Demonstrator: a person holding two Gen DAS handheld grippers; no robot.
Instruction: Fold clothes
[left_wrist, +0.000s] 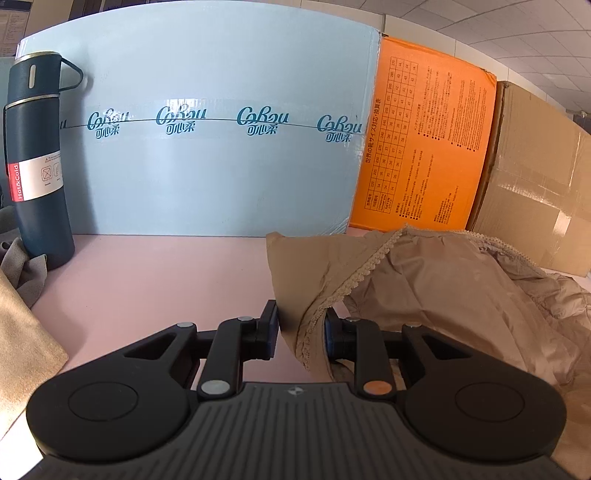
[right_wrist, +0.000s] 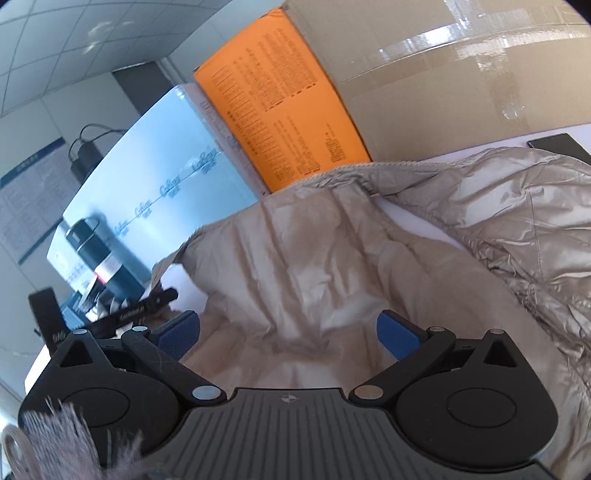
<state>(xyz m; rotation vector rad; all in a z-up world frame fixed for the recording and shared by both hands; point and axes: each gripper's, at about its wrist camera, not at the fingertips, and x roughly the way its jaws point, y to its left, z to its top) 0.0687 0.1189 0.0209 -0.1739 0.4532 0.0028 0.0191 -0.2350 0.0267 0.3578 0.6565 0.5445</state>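
Observation:
A beige quilted jacket (left_wrist: 443, 288) with a lace-trimmed edge lies on the pink table (left_wrist: 147, 280), right of centre in the left wrist view. My left gripper (left_wrist: 300, 328) has its jaws partly closed around the jacket's lace hem, with a gap still showing by the left pad. In the right wrist view the jacket (right_wrist: 314, 266) fills the middle, its shiny outer shell to the right. My right gripper (right_wrist: 288, 332) is open and held above the jacket's lining, holding nothing.
A dark blue thermos (left_wrist: 37, 155) stands at the left. A light blue box (left_wrist: 221, 147), an orange box (left_wrist: 424, 147) and a brown carton (left_wrist: 535, 177) line the back. Grey and tan cloths (left_wrist: 22, 295) lie at the left edge. A dark phone (right_wrist: 561, 146) lies far right.

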